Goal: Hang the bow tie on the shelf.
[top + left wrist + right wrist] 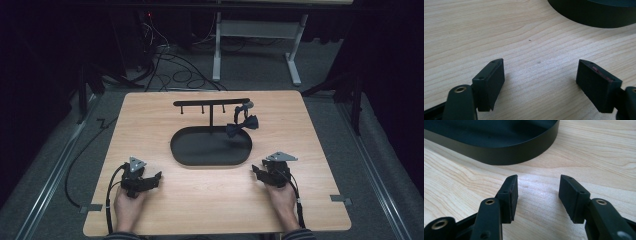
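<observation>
Left gripper (150, 181) sits on the pale wooden table (310, 200) at about 7 o'clock from the black oval metal tray (200, 159), jaws spread wide with just bare wood between them. The tray's dead centre, with a black T-shaped hanger stand (211, 103) rising from it, and a black bow tie (242, 125) hangs off its right end at roughly 1 o'clock. Right gripper (259, 172) rests at 5 o'clock, jaws apart too, holding nothing.

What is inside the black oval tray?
Inside the tray stands the post of a T-shaped rack. A black bow tie hangs from the rack's right end, over the tray's right side. The floor under the bow tie is covered.
</observation>
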`<state>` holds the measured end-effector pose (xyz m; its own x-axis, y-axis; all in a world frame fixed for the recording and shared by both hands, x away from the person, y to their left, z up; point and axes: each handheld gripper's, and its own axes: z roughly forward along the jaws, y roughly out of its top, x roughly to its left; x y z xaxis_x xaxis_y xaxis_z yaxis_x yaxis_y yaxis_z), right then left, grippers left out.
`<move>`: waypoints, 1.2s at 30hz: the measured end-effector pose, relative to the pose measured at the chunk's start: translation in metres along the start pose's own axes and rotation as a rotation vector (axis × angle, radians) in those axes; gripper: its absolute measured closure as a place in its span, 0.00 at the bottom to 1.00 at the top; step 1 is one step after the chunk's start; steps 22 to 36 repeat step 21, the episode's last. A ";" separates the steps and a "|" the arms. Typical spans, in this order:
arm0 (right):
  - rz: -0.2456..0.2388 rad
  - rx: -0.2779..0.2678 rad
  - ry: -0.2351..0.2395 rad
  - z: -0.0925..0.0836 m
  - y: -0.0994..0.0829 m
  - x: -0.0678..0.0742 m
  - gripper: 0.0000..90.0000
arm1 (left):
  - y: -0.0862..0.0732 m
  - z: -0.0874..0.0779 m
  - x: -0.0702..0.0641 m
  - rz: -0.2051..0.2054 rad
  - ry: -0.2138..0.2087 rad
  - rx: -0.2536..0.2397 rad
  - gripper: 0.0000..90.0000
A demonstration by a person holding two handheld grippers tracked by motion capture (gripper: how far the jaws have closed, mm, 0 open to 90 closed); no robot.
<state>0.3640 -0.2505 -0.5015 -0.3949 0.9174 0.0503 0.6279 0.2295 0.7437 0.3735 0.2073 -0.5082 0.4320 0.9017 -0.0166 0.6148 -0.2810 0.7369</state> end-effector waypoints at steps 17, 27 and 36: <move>-0.075 0.022 -0.007 0.003 0.000 0.008 0.50 | 0.000 0.000 0.000 0.001 -0.001 0.000 0.26; -0.074 0.022 -0.007 0.002 0.000 0.008 0.50 | 0.000 0.000 0.000 0.002 -0.001 0.001 0.26; -0.074 0.022 -0.007 0.002 0.000 0.008 0.50 | 0.000 0.000 0.000 0.002 -0.001 0.001 0.26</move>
